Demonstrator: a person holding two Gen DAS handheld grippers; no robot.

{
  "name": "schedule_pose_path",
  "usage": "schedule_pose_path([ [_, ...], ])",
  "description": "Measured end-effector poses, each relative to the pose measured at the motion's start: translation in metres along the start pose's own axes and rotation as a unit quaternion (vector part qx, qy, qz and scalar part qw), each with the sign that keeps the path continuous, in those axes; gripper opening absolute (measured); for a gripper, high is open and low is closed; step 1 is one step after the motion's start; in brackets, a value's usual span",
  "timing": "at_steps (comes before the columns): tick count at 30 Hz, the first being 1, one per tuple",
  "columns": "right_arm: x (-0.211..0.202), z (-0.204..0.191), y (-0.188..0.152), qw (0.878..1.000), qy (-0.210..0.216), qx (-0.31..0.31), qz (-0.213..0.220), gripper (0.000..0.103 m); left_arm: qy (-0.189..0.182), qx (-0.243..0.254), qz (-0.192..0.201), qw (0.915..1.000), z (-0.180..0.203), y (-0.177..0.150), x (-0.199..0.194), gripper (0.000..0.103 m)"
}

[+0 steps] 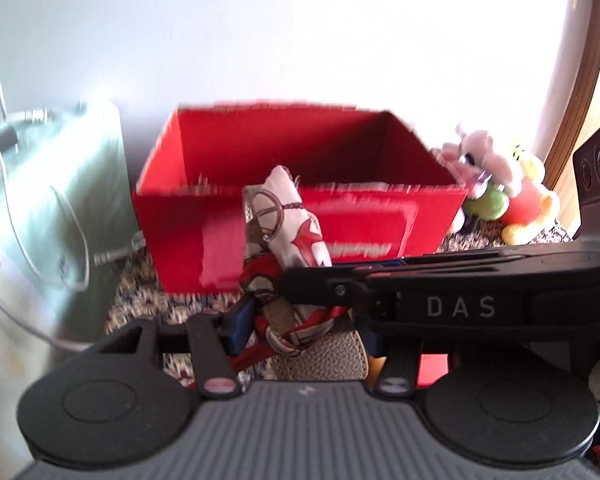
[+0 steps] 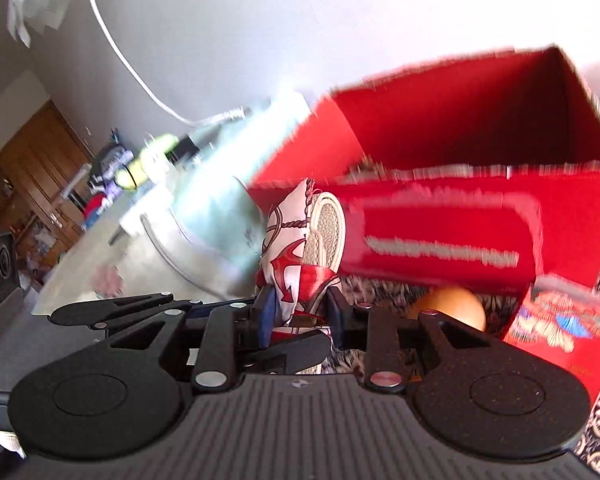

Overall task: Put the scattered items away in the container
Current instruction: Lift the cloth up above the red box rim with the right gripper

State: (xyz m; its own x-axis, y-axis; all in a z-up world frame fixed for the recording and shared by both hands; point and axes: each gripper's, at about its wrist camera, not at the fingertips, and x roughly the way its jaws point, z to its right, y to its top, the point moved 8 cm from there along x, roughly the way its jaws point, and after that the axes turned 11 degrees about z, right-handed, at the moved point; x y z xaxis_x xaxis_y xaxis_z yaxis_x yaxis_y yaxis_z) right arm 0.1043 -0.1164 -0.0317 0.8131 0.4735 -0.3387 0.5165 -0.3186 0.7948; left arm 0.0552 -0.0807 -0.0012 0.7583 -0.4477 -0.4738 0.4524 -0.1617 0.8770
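Note:
An open red box (image 1: pixel 300 216) stands on a patterned cloth; it also shows in the right wrist view (image 2: pixel 480 208). Both grippers hold one item, a beige woven strap wrapped in a red-and-white printed scarf (image 1: pixel 284 248), seen in the right wrist view too (image 2: pixel 304 248), in front of the box and below its rim. My left gripper (image 1: pixel 300 320) is shut on its lower part. My right gripper (image 2: pixel 300 312) is shut on it as well, and its black body crosses the left wrist view (image 1: pixel 460 300).
A pale green bag (image 1: pixel 48 208) with a white cable stands left of the box. Plush toys (image 1: pixel 496 184) sit to its right. An orange ball (image 2: pixel 452 304) and a red printed packet (image 2: pixel 556 328) lie on the patterned cloth (image 2: pixel 380 284) in front of the box.

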Motion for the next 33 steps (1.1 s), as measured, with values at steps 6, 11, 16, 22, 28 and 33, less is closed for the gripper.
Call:
schedule_pose_path([
  [6,-0.018,-0.008,0.052,0.997,0.007,-0.005,0.073,0.030,-0.016,0.048,0.054,0.9972,0.013,0.063,-0.007,0.054],
  [11,-0.022,-0.008,0.101,0.991,0.006,-0.009,0.136,0.030,-0.021,0.097,0.101,0.9900,0.024,0.118,-0.001,0.054],
  [16,-0.022,-0.008,0.144,0.981,-0.015,-0.041,0.189,0.030,-0.035,0.117,0.134,0.9834,0.031,0.162,0.015,0.054],
  [22,0.002,0.019,0.160,0.981,-0.051,-0.056,0.181,0.030,-0.064,0.096,0.108,0.9874,0.023,0.171,0.063,0.054],
  [28,0.050,0.063,0.131,0.991,-0.086,-0.021,0.098,0.030,-0.079,0.069,0.030,0.9940,0.010,0.131,0.125,0.054],
  [33,0.085,0.089,0.104,0.994,-0.108,0.010,0.027,0.030,-0.073,0.069,-0.030,0.9945,0.004,0.100,0.162,0.054],
])
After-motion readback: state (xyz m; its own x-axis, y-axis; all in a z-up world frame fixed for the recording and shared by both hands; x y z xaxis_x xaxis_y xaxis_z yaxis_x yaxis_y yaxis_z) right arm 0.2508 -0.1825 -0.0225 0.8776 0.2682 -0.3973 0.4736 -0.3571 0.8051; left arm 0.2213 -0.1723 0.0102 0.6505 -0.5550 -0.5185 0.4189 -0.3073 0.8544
